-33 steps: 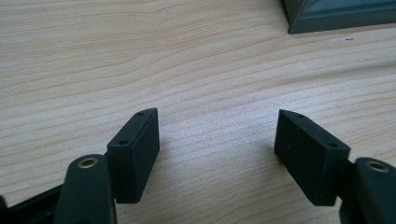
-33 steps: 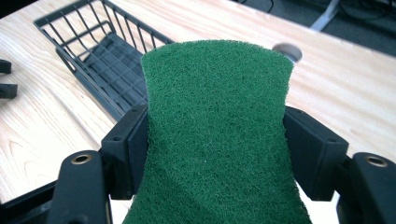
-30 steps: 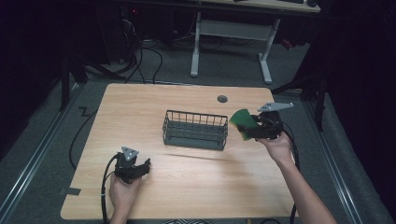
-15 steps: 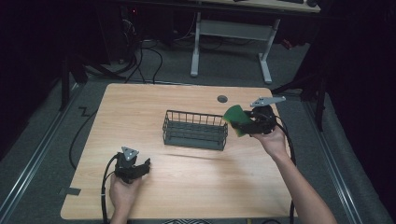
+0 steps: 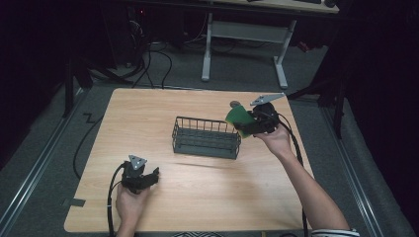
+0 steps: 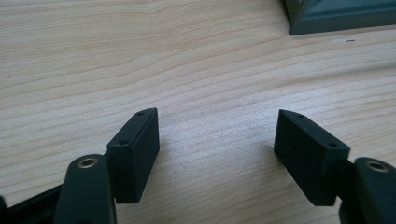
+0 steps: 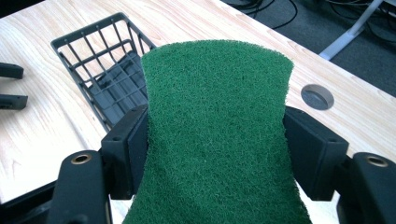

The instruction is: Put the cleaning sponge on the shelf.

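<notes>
A wire basket (image 5: 206,137) stands mid-table (image 5: 148,108), with the right gripper (image 5: 249,123) holding a scouring pad (image 5: 239,118) just beside its right end and the left gripper (image 5: 143,177) well apart at the near left.

Green sponge (image 7: 217,135), dark grey basket (image 5: 206,138)

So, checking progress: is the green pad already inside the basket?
No, the green pad is clamped in the right gripper, above the basket.
</notes>
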A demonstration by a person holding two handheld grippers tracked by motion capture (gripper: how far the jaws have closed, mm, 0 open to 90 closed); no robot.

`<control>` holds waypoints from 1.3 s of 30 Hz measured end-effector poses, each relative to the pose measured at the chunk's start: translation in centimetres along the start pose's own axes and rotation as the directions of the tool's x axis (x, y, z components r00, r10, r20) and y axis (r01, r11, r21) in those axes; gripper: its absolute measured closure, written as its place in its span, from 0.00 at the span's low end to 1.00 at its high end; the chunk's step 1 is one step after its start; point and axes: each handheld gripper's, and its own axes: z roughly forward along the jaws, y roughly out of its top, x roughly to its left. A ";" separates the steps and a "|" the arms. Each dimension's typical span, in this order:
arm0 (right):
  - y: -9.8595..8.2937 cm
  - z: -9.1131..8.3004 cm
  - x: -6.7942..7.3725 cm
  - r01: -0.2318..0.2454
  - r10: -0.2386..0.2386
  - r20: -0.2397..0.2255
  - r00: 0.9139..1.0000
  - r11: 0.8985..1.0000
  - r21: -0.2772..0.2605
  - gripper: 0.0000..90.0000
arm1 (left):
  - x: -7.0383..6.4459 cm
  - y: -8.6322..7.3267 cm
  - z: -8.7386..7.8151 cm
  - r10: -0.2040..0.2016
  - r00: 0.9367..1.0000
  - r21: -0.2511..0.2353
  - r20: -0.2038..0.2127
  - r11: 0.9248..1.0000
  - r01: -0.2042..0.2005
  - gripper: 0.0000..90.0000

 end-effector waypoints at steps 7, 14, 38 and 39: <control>1.0 1.6 0.3 0.028 -0.028 -0.017 0.999 1.000 0.011 0.34 | 0.0 0.0 0.0 -0.001 1.000 -0.001 -0.001 1.000 0.001 0.35; 1.6 3.1 0.6 0.021 -0.020 -0.045 0.999 0.999 0.033 0.34 | 0.0 0.0 0.0 0.000 1.000 -0.001 -0.001 1.000 0.000 0.35; 2.7 7.0 2.6 0.093 -0.091 -0.027 0.995 0.991 0.100 0.33 | 0.0 0.0 0.0 0.001 1.000 0.000 0.002 1.000 -0.001 0.34; 2.7 7.1 2.6 0.093 -0.090 -0.030 0.996 0.990 0.102 0.33 | 0.0 0.0 0.0 0.001 1.000 0.000 0.002 1.000 -0.001 0.34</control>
